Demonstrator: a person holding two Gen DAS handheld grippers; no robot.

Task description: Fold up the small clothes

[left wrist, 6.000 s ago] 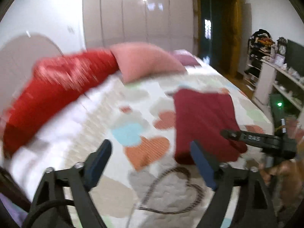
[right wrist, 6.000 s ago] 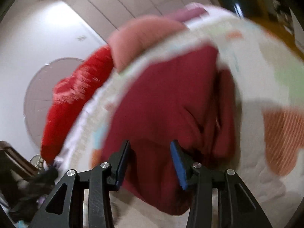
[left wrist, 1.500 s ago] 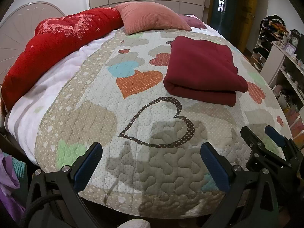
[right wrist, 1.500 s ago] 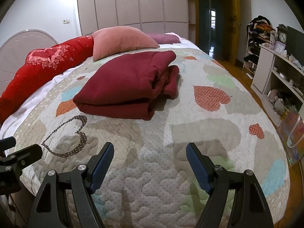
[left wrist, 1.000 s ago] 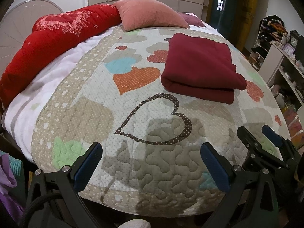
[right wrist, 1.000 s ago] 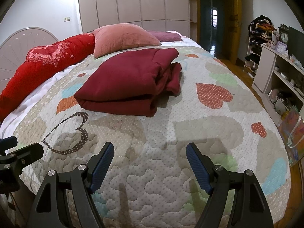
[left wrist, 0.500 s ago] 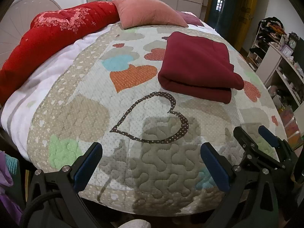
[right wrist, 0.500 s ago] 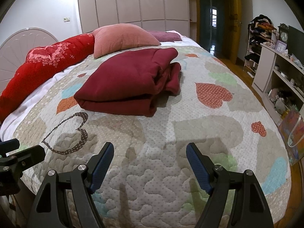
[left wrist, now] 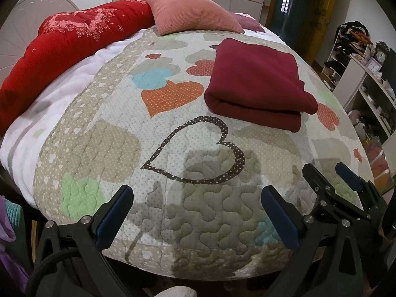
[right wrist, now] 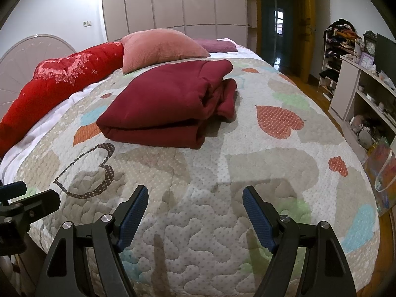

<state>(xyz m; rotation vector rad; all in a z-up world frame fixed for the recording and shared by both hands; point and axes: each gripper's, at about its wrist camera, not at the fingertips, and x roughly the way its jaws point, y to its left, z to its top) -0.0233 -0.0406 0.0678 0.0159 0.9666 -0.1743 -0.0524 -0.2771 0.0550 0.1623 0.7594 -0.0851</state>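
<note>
A dark red garment [left wrist: 257, 84] lies folded in a thick rectangle on the heart-patterned quilt [left wrist: 173, 148]. It also shows in the right wrist view [right wrist: 170, 104], with loose folds bunched at its right end. My left gripper [left wrist: 198, 198] is open and empty, held back over the quilt's near edge. My right gripper [right wrist: 195, 198] is open and empty too, also well short of the garment. The right gripper shows in the left wrist view [left wrist: 329, 175] at lower right.
A red duvet [left wrist: 61, 47] and a pink pillow [left wrist: 195, 14] lie at the head of the bed. White shelves [right wrist: 366, 91] with clutter stand along the right wall. A dark doorway [right wrist: 279, 24] is behind the bed.
Over six seconds both grippers have drawn back from the folded garment to the bed's near edge. In the last second and a half the views shift only slightly.
</note>
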